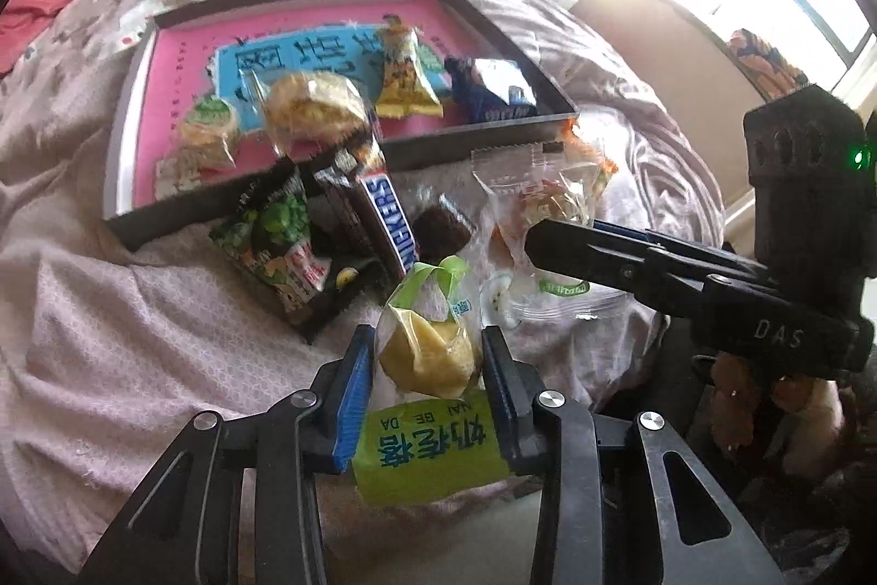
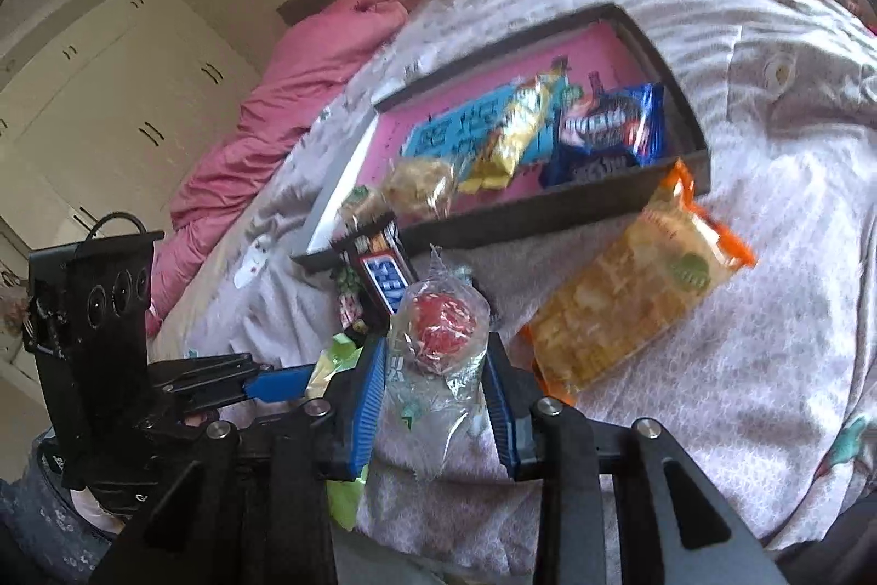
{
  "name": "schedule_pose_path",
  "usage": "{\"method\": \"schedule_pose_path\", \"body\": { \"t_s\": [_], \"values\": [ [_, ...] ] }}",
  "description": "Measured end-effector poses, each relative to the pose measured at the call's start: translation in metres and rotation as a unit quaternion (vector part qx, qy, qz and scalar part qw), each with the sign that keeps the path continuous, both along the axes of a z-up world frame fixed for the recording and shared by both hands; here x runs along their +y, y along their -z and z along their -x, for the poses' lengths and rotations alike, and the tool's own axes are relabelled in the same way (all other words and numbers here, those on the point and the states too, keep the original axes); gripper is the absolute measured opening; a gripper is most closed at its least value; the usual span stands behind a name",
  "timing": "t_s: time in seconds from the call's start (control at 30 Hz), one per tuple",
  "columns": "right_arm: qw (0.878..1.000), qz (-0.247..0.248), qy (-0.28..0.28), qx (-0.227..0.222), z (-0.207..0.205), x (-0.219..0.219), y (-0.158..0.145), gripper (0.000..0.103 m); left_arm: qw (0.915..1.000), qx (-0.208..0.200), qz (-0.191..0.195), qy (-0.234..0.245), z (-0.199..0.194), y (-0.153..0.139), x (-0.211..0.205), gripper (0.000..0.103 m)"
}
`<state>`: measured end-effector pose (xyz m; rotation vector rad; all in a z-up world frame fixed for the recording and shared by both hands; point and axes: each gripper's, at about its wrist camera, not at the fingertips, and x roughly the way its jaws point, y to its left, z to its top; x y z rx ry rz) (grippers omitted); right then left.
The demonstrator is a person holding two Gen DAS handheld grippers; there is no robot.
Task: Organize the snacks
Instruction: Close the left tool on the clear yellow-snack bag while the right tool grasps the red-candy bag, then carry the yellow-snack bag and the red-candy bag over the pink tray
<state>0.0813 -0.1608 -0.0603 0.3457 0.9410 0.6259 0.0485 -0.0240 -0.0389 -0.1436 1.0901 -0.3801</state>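
Your left claw (image 1: 427,365) clenched the yellow-green clear-wrapped snack (image 1: 430,349) | your right claw (image 2: 436,379) clenched the clear-wrapped red candy (image 2: 441,330) | both on the bed (image 2: 712,338), near the dark pink-lined tray (image 1: 482,130).

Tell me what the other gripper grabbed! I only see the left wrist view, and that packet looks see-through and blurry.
Observer: The right gripper has a clear packet between its pads, with a round red sweet inside.
Operator: Is anything over there that I can't see properly?
Observer: Yes, an orange-edged packet of yellow crackers lies on the bedspread, outside the tray.
Operator: What's the blue thing in the tray?
Observer: A blue packet picturing dark sandwich cookies.
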Motion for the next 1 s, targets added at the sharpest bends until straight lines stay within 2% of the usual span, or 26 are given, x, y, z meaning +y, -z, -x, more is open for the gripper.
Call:
{"method": "schedule_pose_path", "body": {
  "t_s": [0.53,1.0],
  "values": [
    [0.997,-0.006,0.03,-0.069,0.0,-0.01,-0.023,0.035,0.9945,-0.072,0.028,-0.07,-0.004,-0.041,0.046,0.04],
    [0.995,-0.016,0.054,-0.084,-0.004,-0.023,-0.027,0.035,0.9873,-0.103,0.03,-0.117,-0.007,-0.049,0.073,0.04]
  ]
}}
